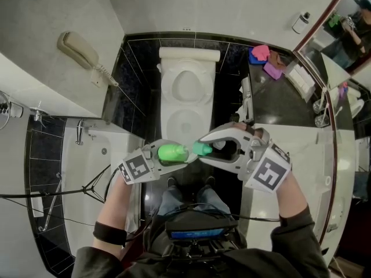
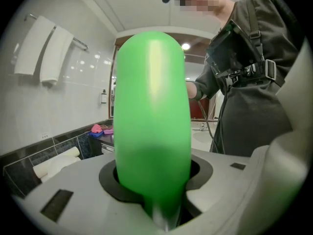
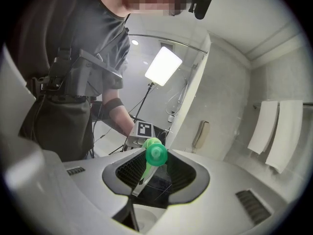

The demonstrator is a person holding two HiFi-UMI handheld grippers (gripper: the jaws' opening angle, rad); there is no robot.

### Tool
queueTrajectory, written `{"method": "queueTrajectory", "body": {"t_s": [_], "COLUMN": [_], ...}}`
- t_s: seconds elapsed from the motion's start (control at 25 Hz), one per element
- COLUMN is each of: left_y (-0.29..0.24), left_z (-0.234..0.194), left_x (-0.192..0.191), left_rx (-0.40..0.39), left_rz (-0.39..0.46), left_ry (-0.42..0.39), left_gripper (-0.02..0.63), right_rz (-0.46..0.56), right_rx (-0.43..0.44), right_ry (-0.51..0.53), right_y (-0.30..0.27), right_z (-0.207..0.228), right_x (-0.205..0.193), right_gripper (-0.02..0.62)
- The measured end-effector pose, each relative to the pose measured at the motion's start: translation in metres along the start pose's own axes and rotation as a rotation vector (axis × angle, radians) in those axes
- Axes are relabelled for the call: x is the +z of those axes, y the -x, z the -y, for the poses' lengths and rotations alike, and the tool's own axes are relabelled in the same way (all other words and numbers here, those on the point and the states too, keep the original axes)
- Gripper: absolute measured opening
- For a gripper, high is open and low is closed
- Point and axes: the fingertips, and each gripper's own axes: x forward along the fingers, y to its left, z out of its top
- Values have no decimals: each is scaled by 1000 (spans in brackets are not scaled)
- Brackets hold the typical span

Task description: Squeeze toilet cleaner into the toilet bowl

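Observation:
A bright green toilet cleaner bottle lies level in front of me, above the floor before the white toilet. My left gripper is shut on the bottle's body, which fills the left gripper view. The bottle's teal cap points right. My right gripper comes in from the right, and its jaw tips close on the cap. In the right gripper view the cap sits between the jaws, with the bottle and the left gripper's marker cube behind it.
A wall phone hangs at the left above a bathtub. A dark counter at the right holds coloured cloths. Towels hang on a rail. A bright lamp stands on a tripod by the tub.

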Motion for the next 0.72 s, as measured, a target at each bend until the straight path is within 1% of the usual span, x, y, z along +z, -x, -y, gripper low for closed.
{"method": "queueTrajectory", "body": {"t_s": [0.08,0.16,0.32,0.48,0.56,0.72], "left_y": [1,2,5,6,5,10], "left_z": [-5,-10,-21,-28,-30,-37], "left_x": [-1,-2,-5,-8,-10,-18], "left_rx": [40,87,192,282,317,407], "left_rz": [-2,-6,-16,-20,-26,-24], "left_ry": [0,4,20,48,62,117], "left_gripper": [186,186,186,187,187,187], "right_rz": [-16,-20,-11,-64,-90,-136], "right_rx": [-36,-82,-195,-313,-386,-569], "right_ry": [-27,-76,-234,-365,-423,-561], "right_y": [5,10,20,29,37,56], "right_z": [6,11,17,16,14,10], "right_x": [-7,-17,-42,-83,-106,-150], "right_gripper": [152,152,153,153,153,155]}}
